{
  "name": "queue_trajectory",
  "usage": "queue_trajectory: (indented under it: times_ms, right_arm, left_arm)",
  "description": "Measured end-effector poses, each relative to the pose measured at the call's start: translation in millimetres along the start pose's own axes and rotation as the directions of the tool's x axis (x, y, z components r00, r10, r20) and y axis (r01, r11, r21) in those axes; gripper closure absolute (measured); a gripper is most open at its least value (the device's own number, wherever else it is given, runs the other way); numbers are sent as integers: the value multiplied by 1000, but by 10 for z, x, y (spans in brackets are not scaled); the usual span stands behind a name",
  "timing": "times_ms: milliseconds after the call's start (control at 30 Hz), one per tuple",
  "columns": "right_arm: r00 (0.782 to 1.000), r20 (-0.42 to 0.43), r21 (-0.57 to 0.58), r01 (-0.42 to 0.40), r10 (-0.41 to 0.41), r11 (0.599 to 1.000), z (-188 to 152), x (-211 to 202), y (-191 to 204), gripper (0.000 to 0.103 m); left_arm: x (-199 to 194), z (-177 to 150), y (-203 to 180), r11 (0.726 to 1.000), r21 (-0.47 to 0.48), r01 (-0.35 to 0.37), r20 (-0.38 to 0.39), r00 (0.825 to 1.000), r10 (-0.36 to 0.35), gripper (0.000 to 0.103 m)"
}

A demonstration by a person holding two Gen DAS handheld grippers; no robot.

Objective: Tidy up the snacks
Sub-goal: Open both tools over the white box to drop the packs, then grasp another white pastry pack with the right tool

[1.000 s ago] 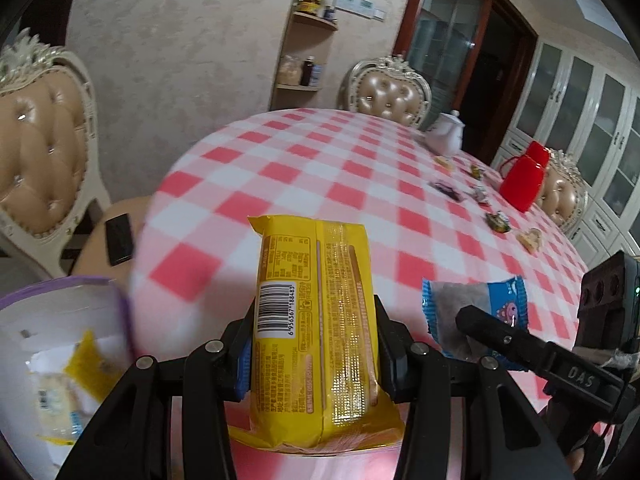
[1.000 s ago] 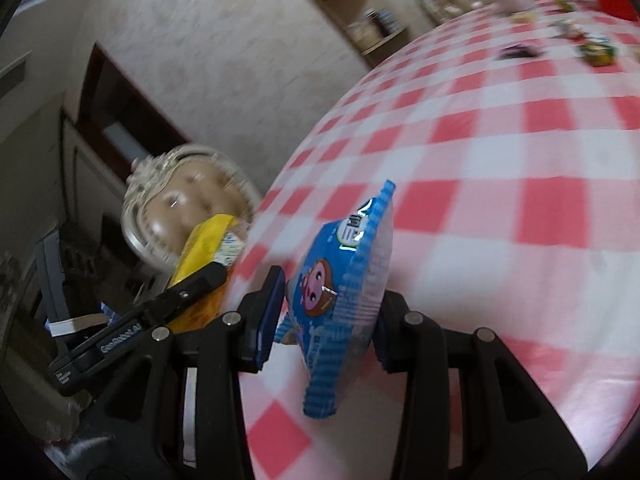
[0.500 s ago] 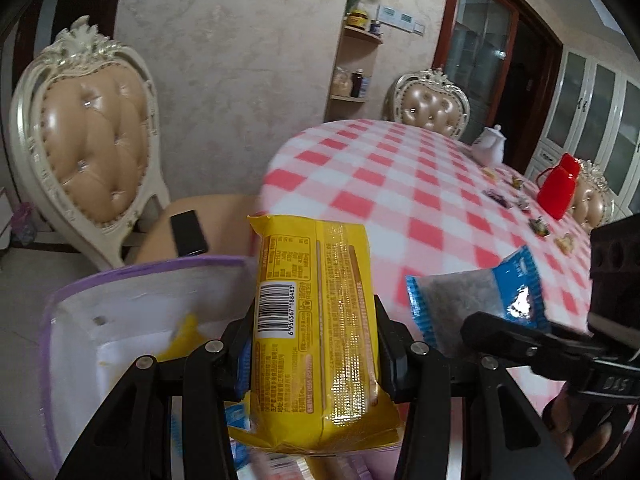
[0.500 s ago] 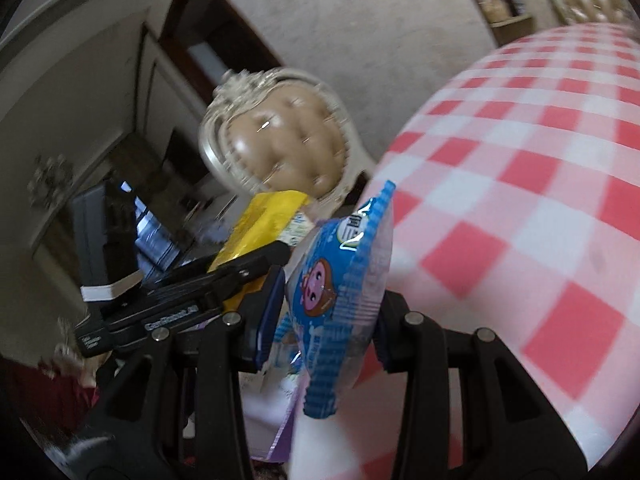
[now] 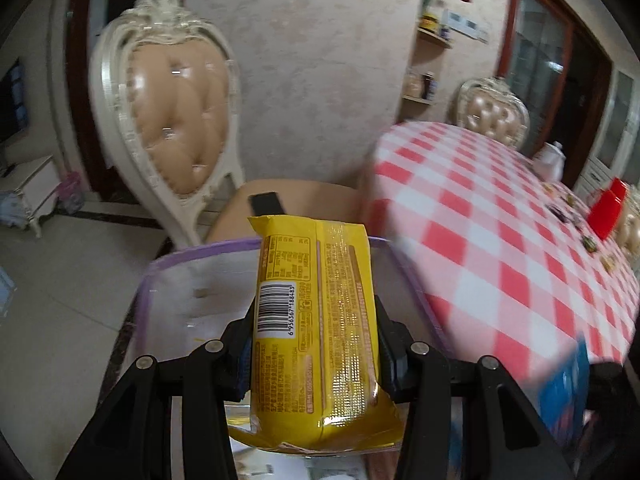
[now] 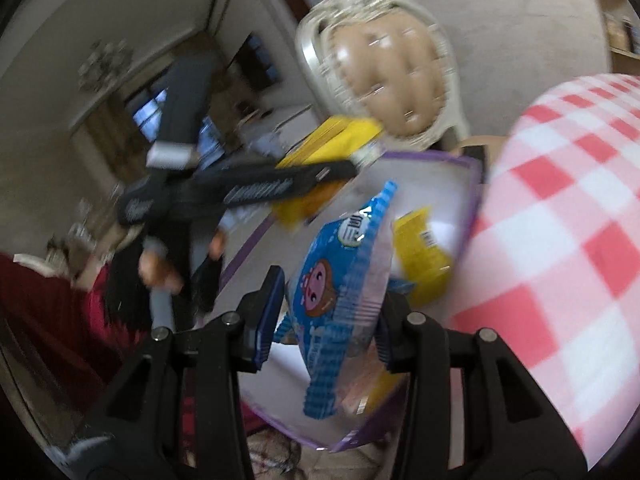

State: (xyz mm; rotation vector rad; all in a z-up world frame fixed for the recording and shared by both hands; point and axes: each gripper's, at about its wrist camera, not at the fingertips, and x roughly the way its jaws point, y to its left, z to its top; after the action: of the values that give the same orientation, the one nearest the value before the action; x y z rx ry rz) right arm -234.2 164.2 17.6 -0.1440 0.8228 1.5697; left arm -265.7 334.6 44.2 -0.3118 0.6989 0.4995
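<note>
My left gripper (image 5: 316, 340) is shut on a yellow snack packet (image 5: 316, 320), held upright over a white bin with a purple rim (image 5: 200, 246). My right gripper (image 6: 324, 320) holds a blue snack packet (image 6: 336, 280) with a cartoon face. Its jaws are opening, and the packet is still between the pads, above the same bin (image 6: 440, 184). Yellow packets (image 6: 424, 248) lie inside the bin. The left gripper (image 6: 280, 188) with its yellow packet (image 6: 332, 140) shows blurred in the right wrist view. The blue packet's edge (image 5: 564, 388) shows at the left wrist view's lower right.
A round table with a red-and-white checked cloth (image 5: 500, 240) stands right of the bin. It carries a red jug (image 5: 608, 208), a white teapot (image 5: 550, 160) and small snacks. A cream padded chair (image 5: 176, 120) stands behind, with a black phone (image 5: 266, 202) on its seat. A person's hand (image 6: 160, 272) is at the left.
Both grippers have swung left off the table with their packets and now hang over the purple-rimmed bin. The right gripper has rolled, and its view is blurred.
</note>
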Motion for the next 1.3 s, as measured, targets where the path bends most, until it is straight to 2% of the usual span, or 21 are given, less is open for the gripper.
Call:
queue_trajectory:
  times_ms: [33,100,167,233,267,333,467,533,567,633,667,733,767,800,833,900,1000,1067,1167,1233,1300]
  right_arm:
    - [1000,-3,-9,-16,16,1000,-4,5,29,54]
    - [999,14,-6,-52,52,999,14,-39,51,33]
    - [996,67,14,-67,66,998,57,-156,-9,31]
    - [989,137,54,-67,59,996,99,-334,-120,31]
    - [983,180,82,-58,42,995,111,-453,-203,31]
    - [973,229,129,-37,7,991,125,-605,-318,31]
    - [945,296,226,70,-137,972,98,-982,-618,29]
    - [923,323,266,124,-209,956,10,-1246,-760,19]
    - [901,344,296,162,-263,941,-57,-1436,-861,14]
    - [857,361,376,228,-368,898,-184,-1808,-1052,14]
    - [835,375,418,234,-401,878,-274,-2018,-1148,14]
    - [758,401,511,280,-514,813,-496,-2462,-1339,14]
    - [703,397,563,322,-590,761,-616,-2699,-1420,14]
    - [667,392,597,338,-633,727,-696,-2872,-1484,14]
    - [614,385,656,343,-689,672,-853,-3120,-1582,14]
    - [536,358,740,336,-764,583,-1074,-3467,-1721,14]
    - [439,290,821,343,-851,457,-1420,-3935,-1844,14]
    - [404,267,852,325,-875,410,-1596,-4169,-1920,14]
    - [375,231,884,304,-898,354,-1751,-4373,-2051,14]
    - [358,192,885,339,-914,319,-1788,-4484,-2114,14]
    - [312,122,861,438,-942,256,-1701,-4531,-2230,14]
  left_arm:
    - [-30,6,52,998,-24,-51,29,998,51,53]
    - [-114,23,127,989,-76,-126,89,987,132,48]
    - [-227,42,152,980,-115,-164,152,972,180,23]
    - [-328,68,72,980,-112,-162,210,961,182,16]
    - [-359,80,-9,984,-91,-153,225,959,170,16]
    - [-349,116,-252,994,-30,-105,214,971,109,16]
    - [-303,171,-777,997,67,31,182,982,-43,16]
    - [-249,223,-1179,990,108,89,153,983,-104,17]
    - [-211,256,-1348,985,117,127,137,980,-142,16]
    - [-99,324,-1707,959,135,249,76,962,-261,16]
    - [-40,354,-1902,950,140,281,47,956,-289,16]
    - [10,379,-2239,928,151,342,27,937,-349,15]
    - [92,401,-2511,905,162,394,6,917,-400,14]
    - [162,405,-2701,894,170,415,-13,908,-419,14]
    - [288,411,-2972,879,176,444,-51,896,-442,14]
    - [520,398,-3419,853,170,493,-133,869,-476,14]
    - [878,364,-4052,831,136,540,-209,835,-508,14]
    - [1047,340,-4359,819,121,562,-214,820,-531,14]
    - [1201,320,-4687,804,127,581,-219,807,-548,14]
    - [1320,359,-4945,798,114,591,-230,797,-558,14]
    - [1370,399,-5105,789,84,609,-226,783,-580,14]
